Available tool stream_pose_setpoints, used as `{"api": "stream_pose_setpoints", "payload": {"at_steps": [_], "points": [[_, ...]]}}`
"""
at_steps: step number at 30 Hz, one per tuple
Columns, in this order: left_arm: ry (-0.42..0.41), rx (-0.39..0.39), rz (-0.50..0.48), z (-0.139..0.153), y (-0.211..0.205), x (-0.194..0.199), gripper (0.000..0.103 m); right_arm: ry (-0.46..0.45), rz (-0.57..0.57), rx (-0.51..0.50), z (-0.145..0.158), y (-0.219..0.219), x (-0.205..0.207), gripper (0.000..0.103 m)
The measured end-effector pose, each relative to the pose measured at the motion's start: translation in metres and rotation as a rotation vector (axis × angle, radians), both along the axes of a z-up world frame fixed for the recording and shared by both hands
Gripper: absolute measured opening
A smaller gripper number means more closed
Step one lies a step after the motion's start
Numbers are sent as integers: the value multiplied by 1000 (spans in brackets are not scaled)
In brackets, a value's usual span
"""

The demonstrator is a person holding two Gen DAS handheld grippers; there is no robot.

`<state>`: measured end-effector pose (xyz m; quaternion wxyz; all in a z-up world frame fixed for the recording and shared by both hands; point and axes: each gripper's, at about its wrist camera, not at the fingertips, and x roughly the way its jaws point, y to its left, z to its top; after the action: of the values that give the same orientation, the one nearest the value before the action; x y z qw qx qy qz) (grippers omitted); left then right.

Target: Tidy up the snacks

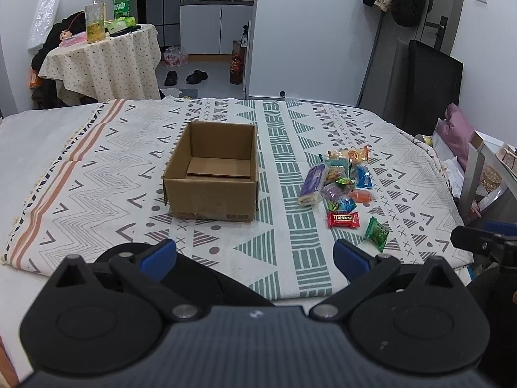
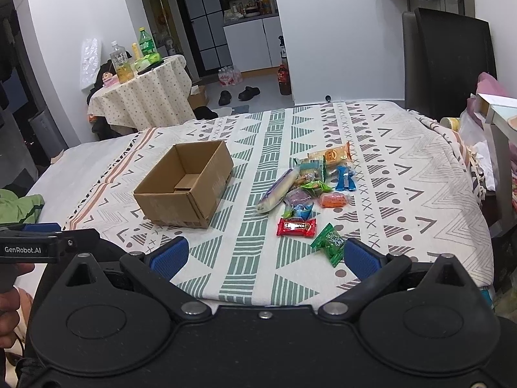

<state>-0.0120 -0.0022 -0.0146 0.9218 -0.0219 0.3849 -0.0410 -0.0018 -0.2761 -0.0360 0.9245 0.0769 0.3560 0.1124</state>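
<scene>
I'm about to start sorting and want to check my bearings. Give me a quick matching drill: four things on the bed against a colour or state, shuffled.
Things:
1. cardboard box
2. wrapper nearest the right tongs
3. flat wrapper beside it
4. long roll nearest the box

Descriptions:
A. red
B. purple and white
C. open and empty
D. green

Pairs: 1-C, 2-D, 3-A, 4-B
</scene>
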Motion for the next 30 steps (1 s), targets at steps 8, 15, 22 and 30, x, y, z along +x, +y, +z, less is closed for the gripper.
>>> {"api": "stream_pose_setpoints", "payload": {"at_steps": [8, 15, 22, 30], "points": [[-5, -2, -1, 2, 3, 5, 103, 0, 2, -1, 0, 2, 5, 103], [0, -12, 2, 2, 7, 12, 103, -11, -10, -9, 1, 5, 8, 103], [-6, -32, 11, 3, 9, 12, 103, -17, -21, -6, -1, 2, 9, 103], [-13, -46, -6, 0, 2, 23, 102, -29, -54, 20, -7, -12, 16, 103]]}}
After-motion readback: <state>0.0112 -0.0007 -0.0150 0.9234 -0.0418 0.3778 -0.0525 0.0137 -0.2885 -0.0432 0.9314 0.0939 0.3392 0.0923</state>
